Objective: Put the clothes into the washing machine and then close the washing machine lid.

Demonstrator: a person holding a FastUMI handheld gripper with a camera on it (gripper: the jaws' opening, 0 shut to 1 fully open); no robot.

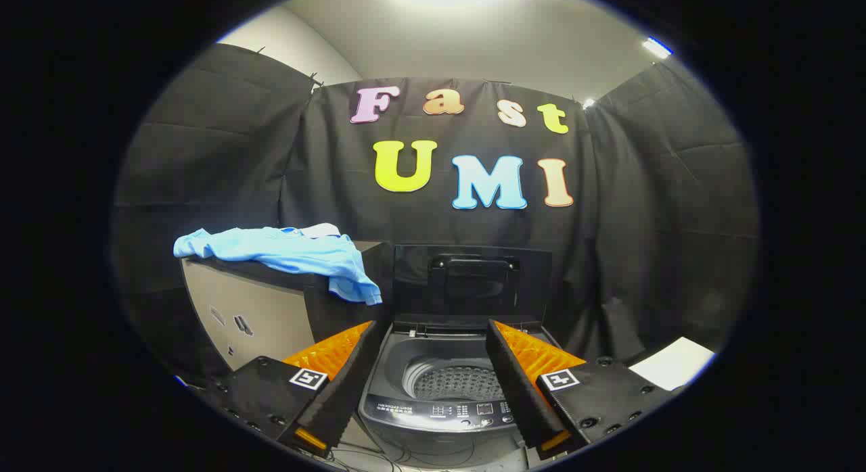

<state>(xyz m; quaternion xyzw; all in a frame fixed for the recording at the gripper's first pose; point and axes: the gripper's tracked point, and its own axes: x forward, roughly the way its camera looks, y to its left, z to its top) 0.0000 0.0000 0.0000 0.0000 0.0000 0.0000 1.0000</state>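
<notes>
We find the fingers spread, empty, framing the grey washing machine's open drum; the light-blue cloth shirt beyond-left could snag the cabinet.

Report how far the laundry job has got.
Done: the washing machine lid stands open, baring the drum. In hand: nothing; the claw is open with the drum between its fingers. Left: the light blue clothes lie on the box beside the machine; they must go in, then the lid shuts.
</notes>
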